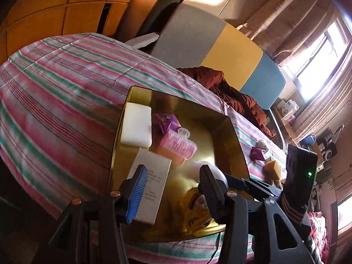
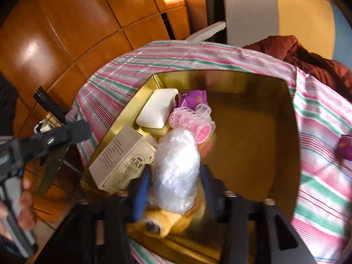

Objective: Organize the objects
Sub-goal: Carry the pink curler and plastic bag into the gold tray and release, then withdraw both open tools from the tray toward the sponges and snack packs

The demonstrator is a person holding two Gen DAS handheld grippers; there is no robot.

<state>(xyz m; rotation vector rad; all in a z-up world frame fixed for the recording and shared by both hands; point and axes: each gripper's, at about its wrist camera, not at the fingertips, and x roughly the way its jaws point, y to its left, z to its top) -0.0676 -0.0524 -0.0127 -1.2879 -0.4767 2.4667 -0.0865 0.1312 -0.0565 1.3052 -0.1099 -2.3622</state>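
Observation:
A gold tin box (image 1: 235, 136) (image 2: 283, 132) lies open on the striped bed. In it are a white soap bar (image 1: 136, 127) (image 2: 158, 107), a purple packet (image 1: 167, 121) (image 2: 192, 98), a pink hair roller (image 1: 178, 145) (image 2: 193, 121), a white carton (image 1: 151, 184) (image 2: 123, 160) and a yellow plush (image 1: 195, 209) (image 2: 162, 222). My right gripper (image 2: 176, 189) is shut on a clear plastic-wrapped bundle (image 2: 176, 171) over the plush, motion-blurred. My left gripper (image 1: 171, 189) is open and empty above the box's near edge.
On the striped bedspread (image 1: 55, 88) beside the box lie a purple packet (image 1: 257, 154) (image 2: 345, 147), a yellow sponge (image 1: 274, 169) and a small white item (image 1: 263, 145). A brown jacket (image 1: 233, 94) lies by the cushions (image 1: 231, 50). A wooden wardrobe (image 2: 66, 33) stands to the left.

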